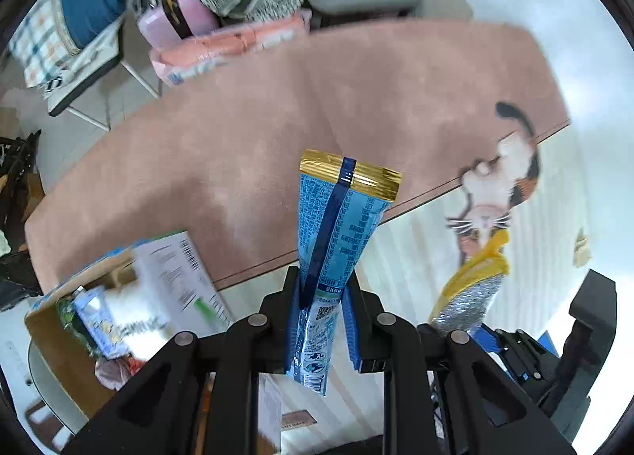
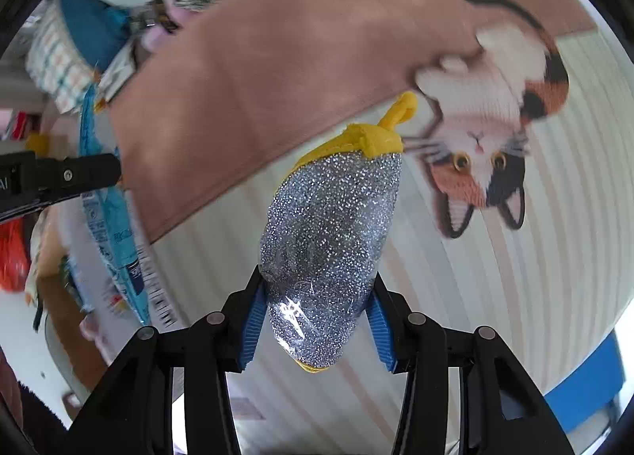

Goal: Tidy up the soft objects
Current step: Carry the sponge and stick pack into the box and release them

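— Blue and gold: that's the snack packet [image 1: 340, 241] you have in your left gripper [image 1: 321, 296]. Its jaws are closed on the packet's lower half, the gold-sealed end stands up past the fingertips, and the bottom end hangs down between the arms.

— And my right?

— Your right gripper [image 2: 317, 312] is clamped on the silver glitter pouch with yellow trim [image 2: 329, 241]. The blue pads [image 2: 253, 320] press in on both sides of its fat lower part, and the yellow loop end points away from you. Both pieces are off the surface, above the pink cat rug [image 1: 277, 130] and the striped part beside it.

— So where am I in the job?

— By my reading you're mid-carry: both soft things are picked up and neither is put down yet. The likely target is the open cardboard box [image 1: 59, 332] down at your left, which already holds a few packets and a scrap of cloth.

— What does the next move need?

— Bring the left one over the box opening first, lower it until the packet clears the printed flap [image 1: 178, 280], then release. Keep your right well apart while you do it; the two grippers are near each other. The packet is slick and slim, so don't loosen early.
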`<action>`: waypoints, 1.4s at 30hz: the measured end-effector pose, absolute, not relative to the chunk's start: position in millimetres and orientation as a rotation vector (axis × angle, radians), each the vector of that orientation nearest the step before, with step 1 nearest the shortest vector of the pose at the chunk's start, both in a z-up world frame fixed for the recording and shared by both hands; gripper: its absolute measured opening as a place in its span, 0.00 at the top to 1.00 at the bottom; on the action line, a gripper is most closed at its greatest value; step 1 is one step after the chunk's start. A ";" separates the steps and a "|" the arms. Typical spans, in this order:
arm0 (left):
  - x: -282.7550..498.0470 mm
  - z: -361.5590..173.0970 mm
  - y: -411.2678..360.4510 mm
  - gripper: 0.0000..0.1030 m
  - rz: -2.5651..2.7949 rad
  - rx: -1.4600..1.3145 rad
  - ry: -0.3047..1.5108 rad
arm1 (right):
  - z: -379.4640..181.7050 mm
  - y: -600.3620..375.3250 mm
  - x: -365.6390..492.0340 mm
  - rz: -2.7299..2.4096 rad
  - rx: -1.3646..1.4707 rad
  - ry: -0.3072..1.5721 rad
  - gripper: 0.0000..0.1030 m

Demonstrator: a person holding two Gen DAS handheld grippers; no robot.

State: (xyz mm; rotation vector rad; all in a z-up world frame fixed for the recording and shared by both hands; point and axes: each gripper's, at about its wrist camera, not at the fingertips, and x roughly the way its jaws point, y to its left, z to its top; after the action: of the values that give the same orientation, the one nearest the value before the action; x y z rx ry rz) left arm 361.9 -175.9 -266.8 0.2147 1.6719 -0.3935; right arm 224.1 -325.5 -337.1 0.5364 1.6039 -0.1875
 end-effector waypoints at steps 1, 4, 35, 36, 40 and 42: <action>361.3 -255.0 -168.4 0.83 -0.394 0.201 1.657 | -324.9 -319.1 224.5 -0.164 0.522 1.590 0.52; 359.6 -224.7 -132.8 0.83 -0.359 0.171 1.603 | -288.3 -294.5 227.1 -0.081 0.471 1.549 0.52; 288.7 -340.4 200.5 0.83 0.162 -0.020 1.821 | -344.0 -30.6 250.1 0.086 0.063 1.733 0.52; 288.1 -342.6 199.1 0.82 0.159 -0.015 1.820 | -346.5 -29.8 250.4 0.086 0.062 1.737 0.52; 291.0 -342.9 195.4 0.81 0.159 -0.007 1.811 | -355.3 -27.3 252.8 0.074 0.060 1.762 0.50; 291.6 -340.0 194.7 0.75 0.156 -0.017 1.808 | -356.6 -26.7 253.3 0.072 0.065 1.774 0.49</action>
State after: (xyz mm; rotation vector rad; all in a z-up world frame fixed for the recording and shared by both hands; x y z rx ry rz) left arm 291.6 194.7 -340.0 -0.0168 1.8081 0.1557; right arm 253.3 -26.7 -356.6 0.0654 1.7742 0.0722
